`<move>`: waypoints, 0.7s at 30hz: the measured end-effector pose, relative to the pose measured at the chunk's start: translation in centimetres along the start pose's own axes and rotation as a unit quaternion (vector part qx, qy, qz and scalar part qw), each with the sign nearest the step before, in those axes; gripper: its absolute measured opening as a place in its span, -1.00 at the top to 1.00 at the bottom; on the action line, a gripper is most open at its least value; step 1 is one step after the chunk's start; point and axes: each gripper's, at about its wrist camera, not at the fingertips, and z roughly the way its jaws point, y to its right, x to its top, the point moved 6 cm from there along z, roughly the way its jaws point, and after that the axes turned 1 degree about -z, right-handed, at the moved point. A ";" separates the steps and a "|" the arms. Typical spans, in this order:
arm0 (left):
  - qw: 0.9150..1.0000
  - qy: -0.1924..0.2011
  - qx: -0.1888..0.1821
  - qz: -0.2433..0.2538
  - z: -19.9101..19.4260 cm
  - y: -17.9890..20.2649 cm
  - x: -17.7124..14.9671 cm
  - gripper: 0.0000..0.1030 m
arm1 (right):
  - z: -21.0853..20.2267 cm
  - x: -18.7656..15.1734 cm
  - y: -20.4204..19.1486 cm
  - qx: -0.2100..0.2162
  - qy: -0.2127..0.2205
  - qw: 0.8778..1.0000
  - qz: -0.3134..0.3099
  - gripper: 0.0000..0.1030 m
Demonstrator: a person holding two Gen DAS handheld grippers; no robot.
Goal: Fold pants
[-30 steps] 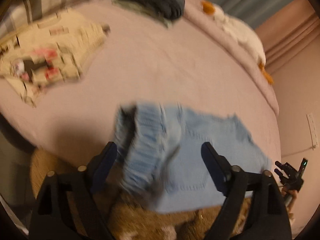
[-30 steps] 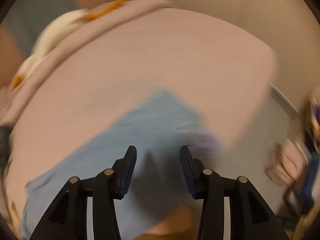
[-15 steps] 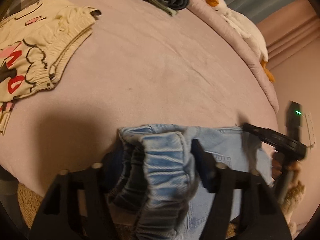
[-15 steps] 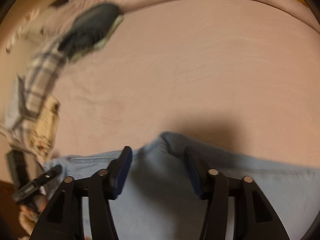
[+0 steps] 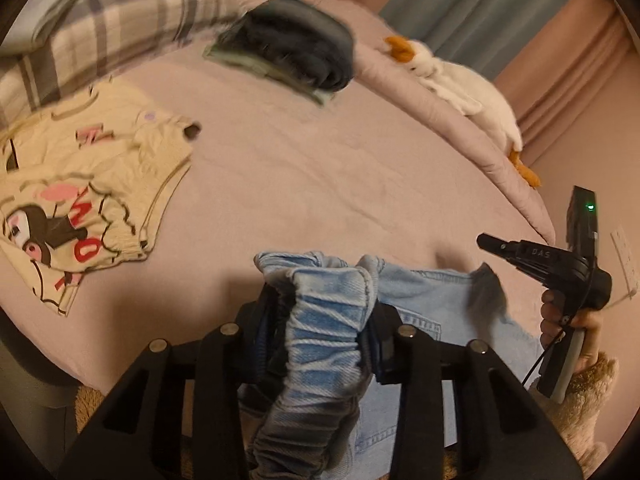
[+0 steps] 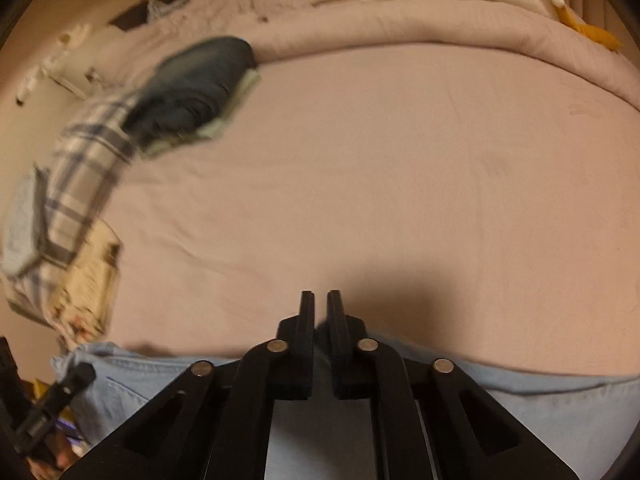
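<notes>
The pants, pale blue denim, lie at the near edge of the bed with part hanging over the side. Your left gripper has just been closing and now pinches the bunched elastic waistband between its pads. Your right gripper has also just closed; its jaws stand pressed together over the top hem of the denim, seemingly with a thin fold of it caught low between them, though the fingers hide the pinch point.

Before you lift, test both holds with a gentle pull. The left bite takes in a thick gather, so it may slip or drag unevenly; keep the two grippers level and draw them apart to pull the waist edge taut, then carry the cloth onto the open sheet.

Ahead of you the middle of the bed is bare, good room for laying the pants flat. Well to the left lies a cream printed garment; further back sit a dark folded pile and a plaid cloth, and a plush goose along the far edge. None block you if you stay central.
</notes>
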 end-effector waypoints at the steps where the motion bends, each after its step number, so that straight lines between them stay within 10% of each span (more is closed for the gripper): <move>1: 1.000 -0.015 0.006 -0.005 1.1 -0.7 -0.2 0.26 | 0.5 0.0 -0.7 -0.011 -0.008 1.000 -0.015 0.99; 4: 0.999 -0.037 0.040 -0.004 4.1 -2.3 -1.2 0.22 | 2.9 -0.7 -0.8 -0.074 -0.027 0.996 -0.032 0.99; 21: 0.997 -0.029 0.073 0.026 3.5 -1.5 -0.8 0.17 | 2.2 -3.3 -1.3 -0.107 -0.029 0.993 -0.051 0.99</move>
